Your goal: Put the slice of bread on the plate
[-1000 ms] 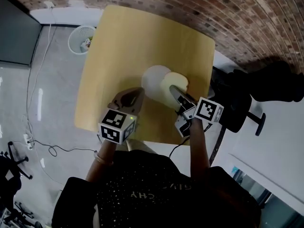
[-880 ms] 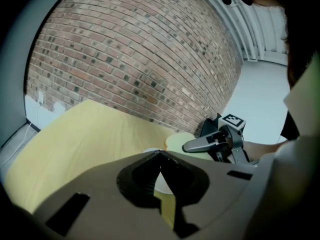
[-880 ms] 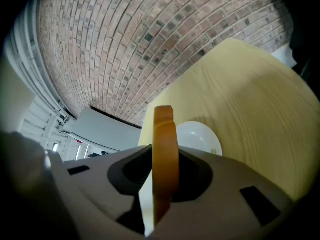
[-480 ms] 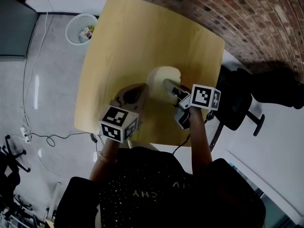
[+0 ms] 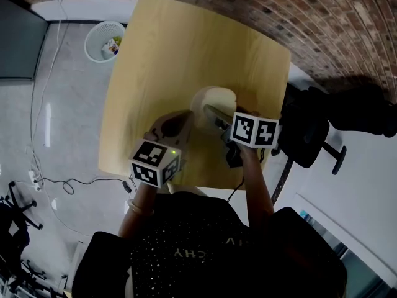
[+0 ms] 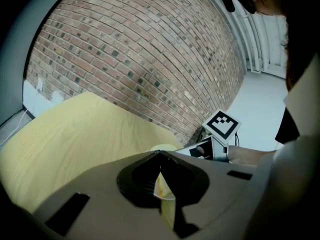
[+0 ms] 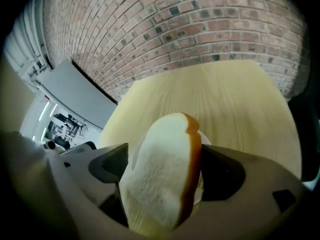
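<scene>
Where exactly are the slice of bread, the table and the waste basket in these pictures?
slice of bread point(image 7: 160, 179): right gripper view, on its white face.
table point(image 5: 186, 48): head view, on the bare wooden top.
waste basket point(image 5: 90, 43): head view, on its left wall.

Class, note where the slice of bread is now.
Right gripper view: the slice of bread stands between the opening jaws of the right gripper, above the table.
</scene>
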